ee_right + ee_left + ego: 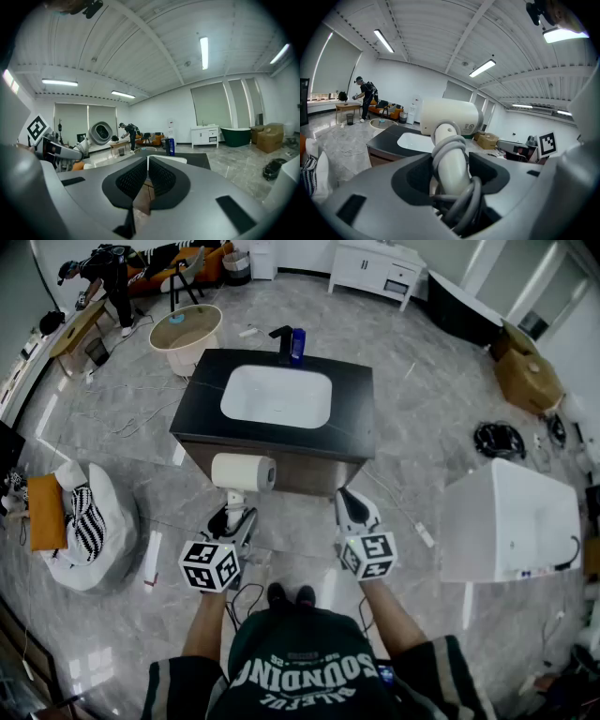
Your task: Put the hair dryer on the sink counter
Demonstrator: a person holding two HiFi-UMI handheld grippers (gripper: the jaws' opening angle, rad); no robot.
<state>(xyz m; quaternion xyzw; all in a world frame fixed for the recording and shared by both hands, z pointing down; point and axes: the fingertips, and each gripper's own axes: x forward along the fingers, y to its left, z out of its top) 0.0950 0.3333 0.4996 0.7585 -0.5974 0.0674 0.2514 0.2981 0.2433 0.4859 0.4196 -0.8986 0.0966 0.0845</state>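
Carrying step: the left hand-held gripper (234, 517) grasps the white plastic hair dryer (244, 472); the right hand-held gripper (352, 506) is clenched, empty. Next, probably: setting it on the black sink bench (202, 405).

Left gripper (232, 517) near left, pointing forward, jaws wide, clamped on hair dryer (449, 123) handle. Right gripper (349, 502) near right, jaws together, empty.

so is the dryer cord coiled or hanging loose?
Coiled, as far as shows: the cord loops around the handle of the dryer, gripped with it in the left tongs.
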